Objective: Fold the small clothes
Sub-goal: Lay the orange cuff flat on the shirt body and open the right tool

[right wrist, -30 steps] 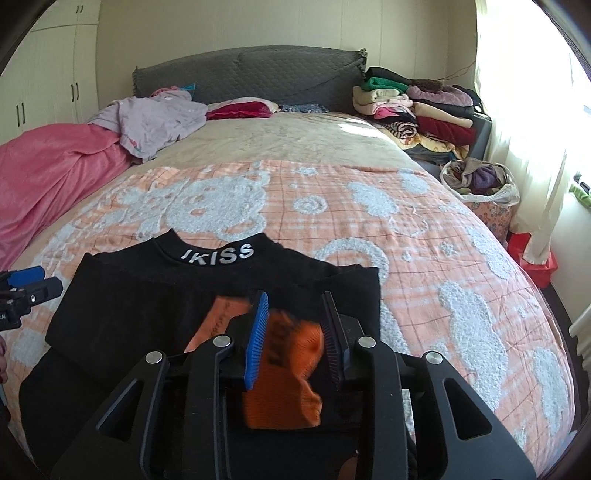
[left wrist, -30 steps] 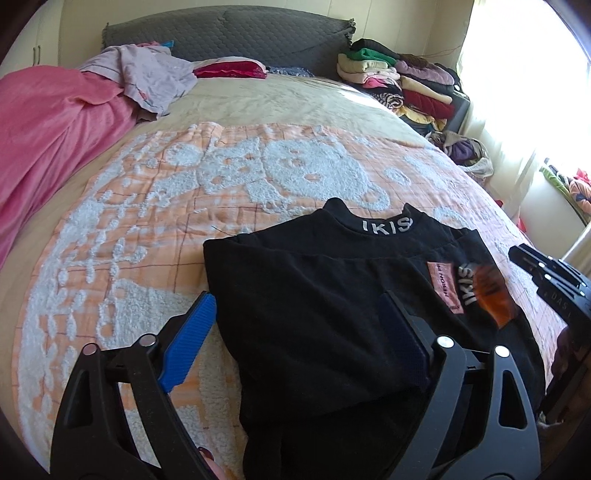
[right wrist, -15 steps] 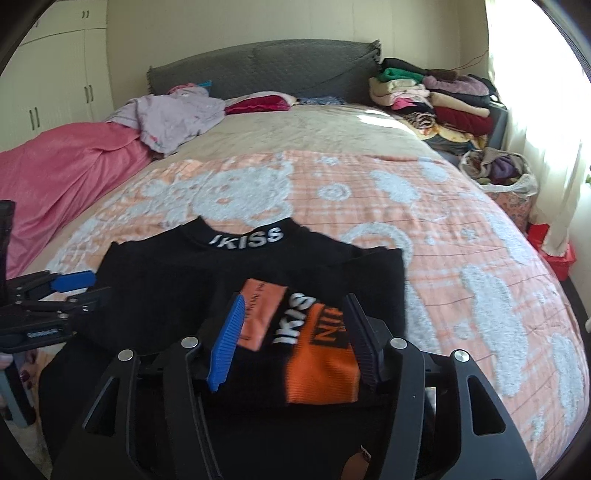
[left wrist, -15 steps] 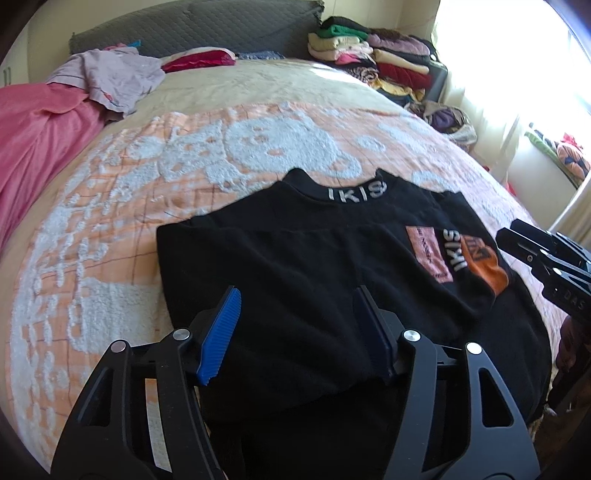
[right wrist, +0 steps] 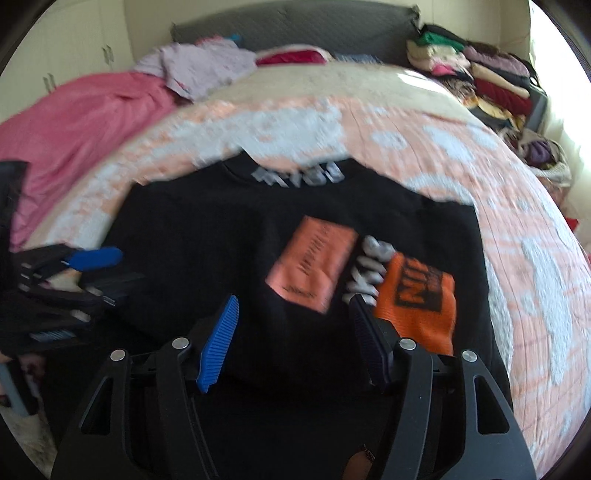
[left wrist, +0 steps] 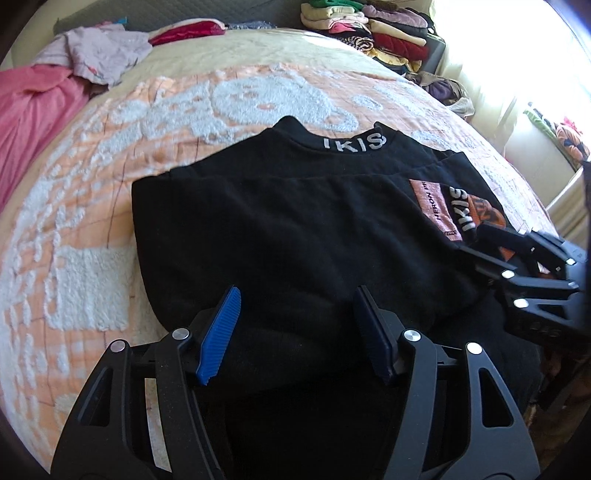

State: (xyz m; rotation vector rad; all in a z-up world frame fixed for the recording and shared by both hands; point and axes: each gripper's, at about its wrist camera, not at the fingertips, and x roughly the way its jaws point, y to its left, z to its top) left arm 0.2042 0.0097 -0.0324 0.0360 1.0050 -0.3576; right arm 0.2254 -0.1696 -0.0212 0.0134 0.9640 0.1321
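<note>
A small black top [left wrist: 295,229] with white collar lettering and pink and orange patches lies flat on the bed, both sleeves folded in over the body. It also shows in the right wrist view [right wrist: 229,251]. My left gripper [left wrist: 295,328] is open and empty, low over the garment's near left part. My right gripper [right wrist: 293,332] is open and empty over the near right part, close to the orange patch [right wrist: 417,299]. Each gripper shows in the other's view: the right one [left wrist: 517,273], the left one [right wrist: 74,273].
The bed carries an orange-and-white fleece blanket [left wrist: 110,184]. A pink blanket [right wrist: 74,122] and a lilac garment [right wrist: 199,62] lie at the far left. A stack of folded clothes [left wrist: 380,29] stands at the far right by the headboard. A window lights the right side.
My right gripper has let go of the orange-patched sleeve, which now lies folded on the body, and has opened. Both grippers have moved lower and closer over the garment.
</note>
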